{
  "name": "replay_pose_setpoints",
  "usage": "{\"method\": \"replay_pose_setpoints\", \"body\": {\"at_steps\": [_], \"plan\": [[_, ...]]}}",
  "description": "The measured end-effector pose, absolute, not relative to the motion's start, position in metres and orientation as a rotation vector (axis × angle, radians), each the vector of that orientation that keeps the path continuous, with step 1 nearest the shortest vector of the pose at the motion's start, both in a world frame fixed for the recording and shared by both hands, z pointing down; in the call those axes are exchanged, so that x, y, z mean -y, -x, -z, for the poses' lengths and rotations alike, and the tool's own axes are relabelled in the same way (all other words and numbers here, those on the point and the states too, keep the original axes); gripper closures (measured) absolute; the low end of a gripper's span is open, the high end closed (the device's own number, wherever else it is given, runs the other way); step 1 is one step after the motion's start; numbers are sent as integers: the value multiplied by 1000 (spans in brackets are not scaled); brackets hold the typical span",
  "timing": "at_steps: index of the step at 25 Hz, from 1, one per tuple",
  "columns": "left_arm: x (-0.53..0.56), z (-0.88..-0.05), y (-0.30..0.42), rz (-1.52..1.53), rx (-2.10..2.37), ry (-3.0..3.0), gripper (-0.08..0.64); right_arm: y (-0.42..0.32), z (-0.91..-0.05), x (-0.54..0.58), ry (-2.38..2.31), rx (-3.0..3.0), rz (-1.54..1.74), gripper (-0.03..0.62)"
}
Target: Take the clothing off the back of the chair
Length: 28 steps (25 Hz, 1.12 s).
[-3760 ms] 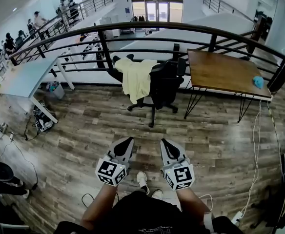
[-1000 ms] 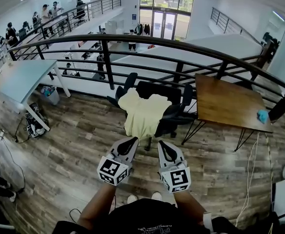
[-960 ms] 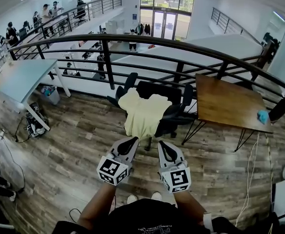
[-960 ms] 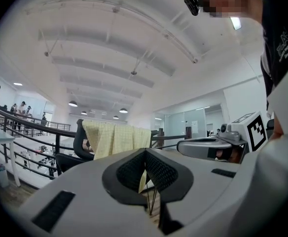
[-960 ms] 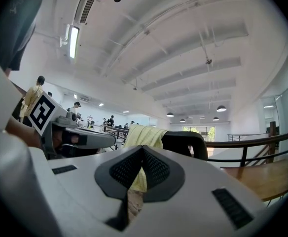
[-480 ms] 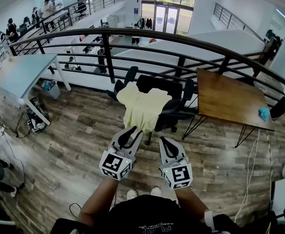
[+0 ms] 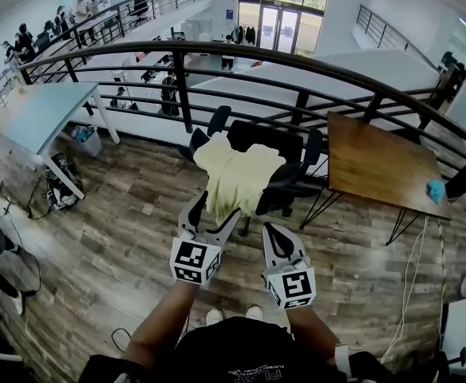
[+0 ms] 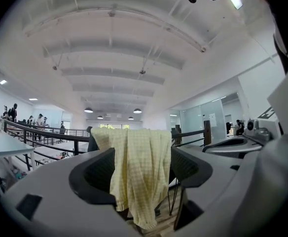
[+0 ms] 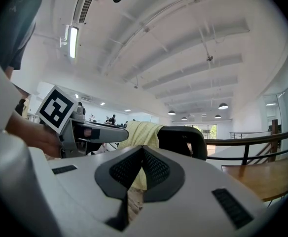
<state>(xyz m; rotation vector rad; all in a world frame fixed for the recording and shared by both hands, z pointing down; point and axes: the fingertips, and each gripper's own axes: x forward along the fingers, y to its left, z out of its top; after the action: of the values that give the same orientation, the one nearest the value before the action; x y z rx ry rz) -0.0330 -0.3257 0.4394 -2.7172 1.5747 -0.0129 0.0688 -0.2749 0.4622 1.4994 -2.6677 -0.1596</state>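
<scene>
The shirt (image 7: pixel 237 174) hangs over the back of the chair (image 7: pixel 290 152), draped down its near side. The left gripper (image 7: pixel 214 211) points level at it. Its jaws have just been opening and now stand wide with nothing pressed between them, likely readied for the hem. The right gripper (image 7: pixel 272 231) is clenched shut and empty alongside.

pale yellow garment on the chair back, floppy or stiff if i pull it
Likely floppy: the pale yellow checked cloth garment hangs in soft folds over the black office chair. Probably light, since the fabric looks thin. It might catch, being draped over the chair's top edge.
</scene>
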Motion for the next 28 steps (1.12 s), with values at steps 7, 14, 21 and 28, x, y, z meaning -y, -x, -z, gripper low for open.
{"method": "replay_pose_setpoints", "body": {"at_steps": [7,14,21,28], "plan": [[341,-448,32,107,-1623,2714,195,-71,-460,286,-1497,2673,161,572],[356,-449,26,138,-1609,2718,195,-68,-459,298,-1467,2679,176,572],[369,-453,17,136,-1619,2721,195,-78,-463,308,-1485,2663,161,572],[379,-452,12,125,-1625,2709,195,-85,-467,318,-1508,2654,136,572]]}}
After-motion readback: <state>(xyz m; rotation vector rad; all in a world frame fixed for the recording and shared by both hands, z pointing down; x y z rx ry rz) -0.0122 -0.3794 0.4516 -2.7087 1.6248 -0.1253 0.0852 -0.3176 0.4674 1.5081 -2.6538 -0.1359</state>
